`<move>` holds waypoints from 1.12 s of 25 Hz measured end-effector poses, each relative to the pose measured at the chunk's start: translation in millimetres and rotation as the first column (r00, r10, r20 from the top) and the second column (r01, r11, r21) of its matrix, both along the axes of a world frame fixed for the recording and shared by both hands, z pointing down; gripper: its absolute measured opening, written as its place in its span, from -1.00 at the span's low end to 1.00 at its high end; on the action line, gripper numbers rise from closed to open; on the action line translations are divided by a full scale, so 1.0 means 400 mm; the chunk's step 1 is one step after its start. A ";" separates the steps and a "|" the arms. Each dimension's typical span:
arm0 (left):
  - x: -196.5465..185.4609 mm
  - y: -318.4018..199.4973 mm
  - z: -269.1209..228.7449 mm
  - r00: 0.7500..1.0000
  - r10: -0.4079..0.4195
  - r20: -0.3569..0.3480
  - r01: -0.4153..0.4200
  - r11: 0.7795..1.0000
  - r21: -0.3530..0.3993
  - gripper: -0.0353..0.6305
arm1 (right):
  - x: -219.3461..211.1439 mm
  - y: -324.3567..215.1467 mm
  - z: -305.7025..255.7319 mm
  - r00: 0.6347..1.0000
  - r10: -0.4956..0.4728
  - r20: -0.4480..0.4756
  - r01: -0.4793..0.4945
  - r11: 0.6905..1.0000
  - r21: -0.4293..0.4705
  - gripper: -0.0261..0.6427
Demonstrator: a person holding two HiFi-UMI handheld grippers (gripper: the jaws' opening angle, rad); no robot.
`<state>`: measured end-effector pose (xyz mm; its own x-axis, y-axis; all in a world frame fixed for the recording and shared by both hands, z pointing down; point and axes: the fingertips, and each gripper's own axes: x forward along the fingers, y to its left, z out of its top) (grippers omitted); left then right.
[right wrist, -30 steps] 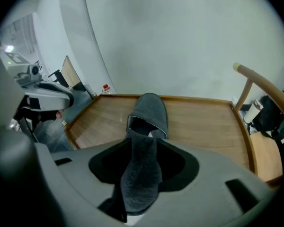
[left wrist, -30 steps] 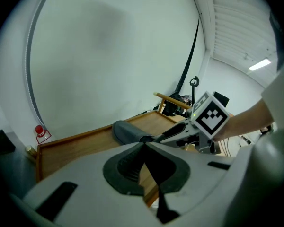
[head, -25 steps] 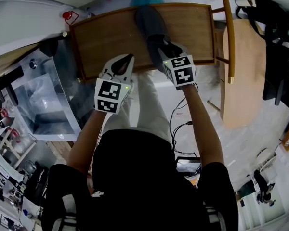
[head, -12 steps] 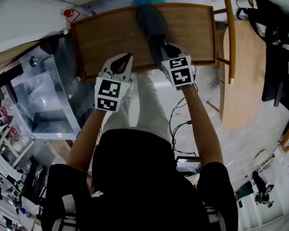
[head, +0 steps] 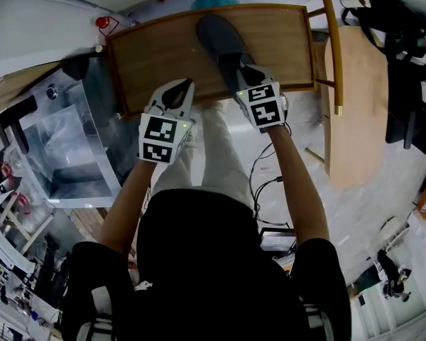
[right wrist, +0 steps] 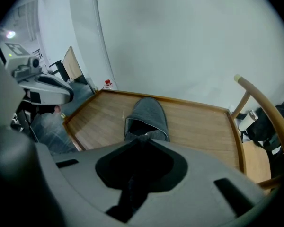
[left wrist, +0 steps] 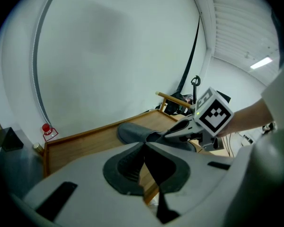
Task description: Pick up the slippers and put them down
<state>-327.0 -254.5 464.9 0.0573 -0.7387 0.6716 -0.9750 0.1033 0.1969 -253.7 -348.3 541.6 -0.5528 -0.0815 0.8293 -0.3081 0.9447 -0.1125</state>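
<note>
Holding our left gripper (head: pixel 187 85) pinched together on nothing at the near rim of the raised-edge brown wooden tabletop (head: pixel 149 55), we work with the right gripper (right wrist: pixel 141 139). Its jaws are closing on the heel of the dark grey felt slipper (head: pixel 219 38), which lies on that tabletop and runs lengthwise straight away, toe farthest.
</note>
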 end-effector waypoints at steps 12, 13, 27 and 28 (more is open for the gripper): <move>0.039 0.027 -0.064 0.999 0.050 0.000 -0.050 0.998 0.035 -0.88 | 0.047 0.050 -0.077 1.000 0.017 0.008 -0.017 1.000 0.024 -0.86; 0.042 0.029 -0.070 0.998 0.059 0.002 -0.059 0.998 0.039 -0.88 | 0.053 0.053 -0.086 1.000 0.019 0.010 -0.019 0.999 0.028 -0.87; 0.093 0.080 -0.181 0.991 0.132 0.029 -0.134 0.985 0.113 -0.88 | 0.131 0.115 -0.232 0.995 0.077 0.070 -0.084 0.991 0.102 -0.87; 0.099 0.085 -0.189 0.990 0.138 0.030 -0.141 0.983 0.118 -0.88 | 0.137 0.123 -0.244 0.994 0.082 0.074 -0.089 0.990 0.108 -0.87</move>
<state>-287.3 -220.6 389.2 0.1515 -0.7998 0.5809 -0.9824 -0.0567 0.1782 -198.9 -299.3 444.2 -0.5959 -0.2206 0.7722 -0.3835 0.9230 -0.0323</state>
